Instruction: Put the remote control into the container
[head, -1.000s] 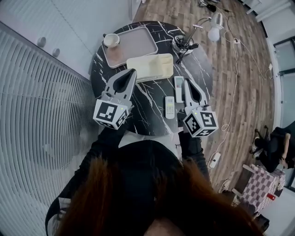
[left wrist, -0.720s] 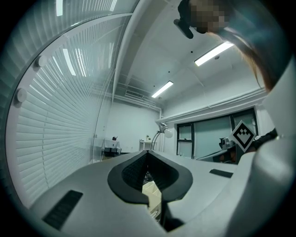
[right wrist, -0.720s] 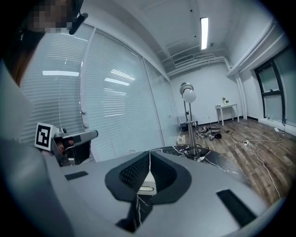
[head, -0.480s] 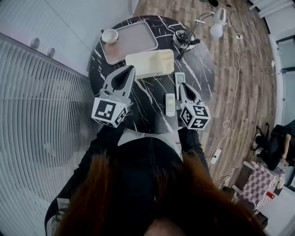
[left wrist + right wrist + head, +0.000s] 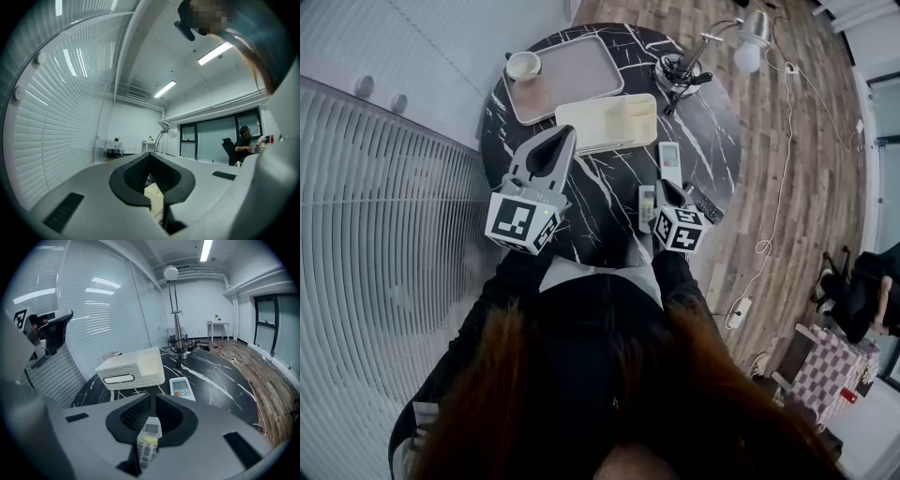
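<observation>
A small white remote lies on the black marble table, showing through the opening just behind my right gripper's shut tips, which point down over it. From the head view this remote is partly covered by the right gripper. I cannot see that the jaws hold it. A second white remote lies just beyond it, toward the lamp. The cream container stands behind both. My left gripper hovers level to the left of the container, shut and empty.
A pinkish tray with a cup sits at the table's far left. A desk lamp stands at the far right. A dark remote lies near the right edge. A ribbed wall runs along the left.
My right gripper has dropped toward the table and tipped downward, now over the near white remote. The left gripper has stayed where it was.
</observation>
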`<action>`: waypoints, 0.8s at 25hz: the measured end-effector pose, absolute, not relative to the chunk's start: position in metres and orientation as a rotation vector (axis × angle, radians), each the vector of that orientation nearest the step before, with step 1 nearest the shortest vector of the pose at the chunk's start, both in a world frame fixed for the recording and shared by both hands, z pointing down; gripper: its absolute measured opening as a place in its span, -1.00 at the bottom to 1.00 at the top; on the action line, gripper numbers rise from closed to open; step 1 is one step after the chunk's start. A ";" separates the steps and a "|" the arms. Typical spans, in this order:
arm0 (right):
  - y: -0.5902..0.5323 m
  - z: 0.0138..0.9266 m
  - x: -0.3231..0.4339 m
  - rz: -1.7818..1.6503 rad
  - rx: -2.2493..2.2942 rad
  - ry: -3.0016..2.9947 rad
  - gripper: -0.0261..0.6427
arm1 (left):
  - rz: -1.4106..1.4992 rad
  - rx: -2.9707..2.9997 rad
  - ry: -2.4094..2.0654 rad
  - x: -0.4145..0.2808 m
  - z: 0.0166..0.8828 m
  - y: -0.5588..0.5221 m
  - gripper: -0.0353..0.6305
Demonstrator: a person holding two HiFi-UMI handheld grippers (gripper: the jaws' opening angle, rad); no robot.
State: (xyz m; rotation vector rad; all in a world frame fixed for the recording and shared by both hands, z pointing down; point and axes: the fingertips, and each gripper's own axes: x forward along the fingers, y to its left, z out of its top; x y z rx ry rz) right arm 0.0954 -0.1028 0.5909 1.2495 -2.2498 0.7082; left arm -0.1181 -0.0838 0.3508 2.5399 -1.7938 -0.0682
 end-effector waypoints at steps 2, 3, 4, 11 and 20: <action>-0.099 0.604 0.095 0.684 1.237 -2.211 -0.85 | -0.067 2.539 -1.792 -0.118 0.352 -0.084 -0.90; -0.097 0.611 0.095 0.672 1.234 -2.189 -0.83 | -0.067 2.540 -1.790 -0.117 0.353 -0.085 -0.90; -0.095 0.618 0.094 0.665 1.226 -2.167 -0.73 | -0.068 2.542 -1.789 -0.117 0.353 -0.085 -0.90; -0.084 0.651 0.088 0.678 1.144 -2.066 -0.21 | -0.068 2.543 -1.787 -0.116 0.354 -0.085 -0.90; -0.077 0.673 0.071 0.675 1.015 -1.984 -0.17 | -0.058 2.535 -1.792 -0.119 0.358 -0.083 -0.90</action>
